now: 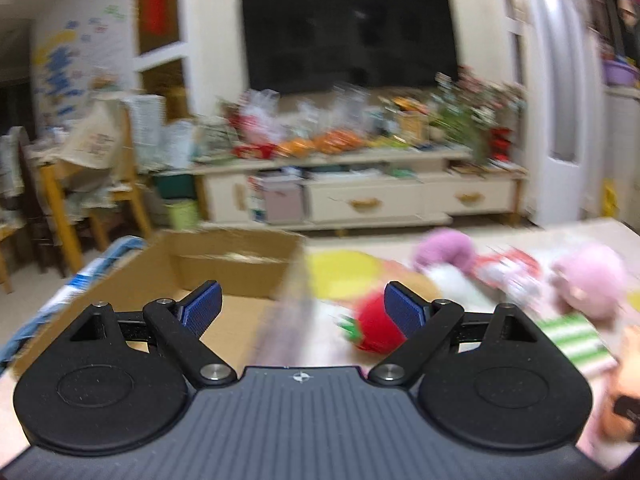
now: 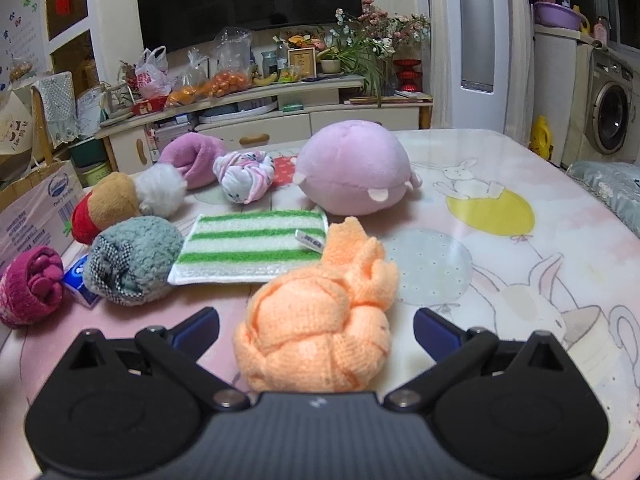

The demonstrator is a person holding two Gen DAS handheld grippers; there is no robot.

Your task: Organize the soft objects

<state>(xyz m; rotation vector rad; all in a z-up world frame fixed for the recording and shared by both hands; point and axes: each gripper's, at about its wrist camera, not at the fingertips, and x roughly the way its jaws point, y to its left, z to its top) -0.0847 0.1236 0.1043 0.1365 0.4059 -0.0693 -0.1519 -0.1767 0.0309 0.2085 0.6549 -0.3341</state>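
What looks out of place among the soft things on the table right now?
One thing: a small blue-and-white carton wedged between the magenta knit roll and the grey fleece bundle. It looks rigid, not soft. Nothing appears spilled or damaged. The right tongs stand open around the orange knit bundle.

Black left claw (image 1: 302, 308), blue pads (image 1: 203, 307), silver screws, ribbed grey body
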